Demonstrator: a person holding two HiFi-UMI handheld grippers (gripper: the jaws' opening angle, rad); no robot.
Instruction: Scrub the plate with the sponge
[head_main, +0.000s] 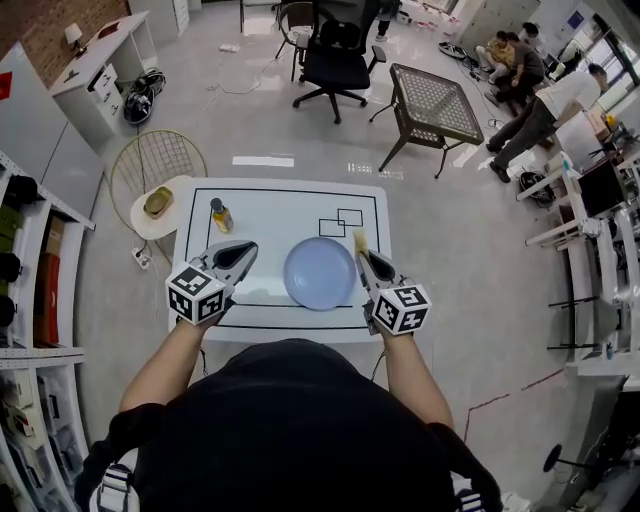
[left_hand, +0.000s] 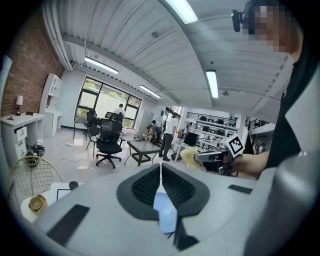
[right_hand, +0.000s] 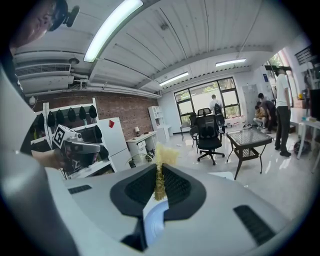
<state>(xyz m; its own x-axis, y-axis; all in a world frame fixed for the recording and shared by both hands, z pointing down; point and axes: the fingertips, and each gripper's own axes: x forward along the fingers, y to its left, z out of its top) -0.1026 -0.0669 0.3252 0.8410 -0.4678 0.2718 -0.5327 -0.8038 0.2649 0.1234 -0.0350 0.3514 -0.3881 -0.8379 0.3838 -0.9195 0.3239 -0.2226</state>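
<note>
Yellow sponge (right_hand: 162, 156) lengthwise along right gripper (head_main: 364, 262)

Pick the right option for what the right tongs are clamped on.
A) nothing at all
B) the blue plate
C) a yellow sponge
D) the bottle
C: in the right gripper view the yellow sponge is pinched between the closed right tongs and sticks out past their tips, while the blue plate lies apart from them, below.
</note>
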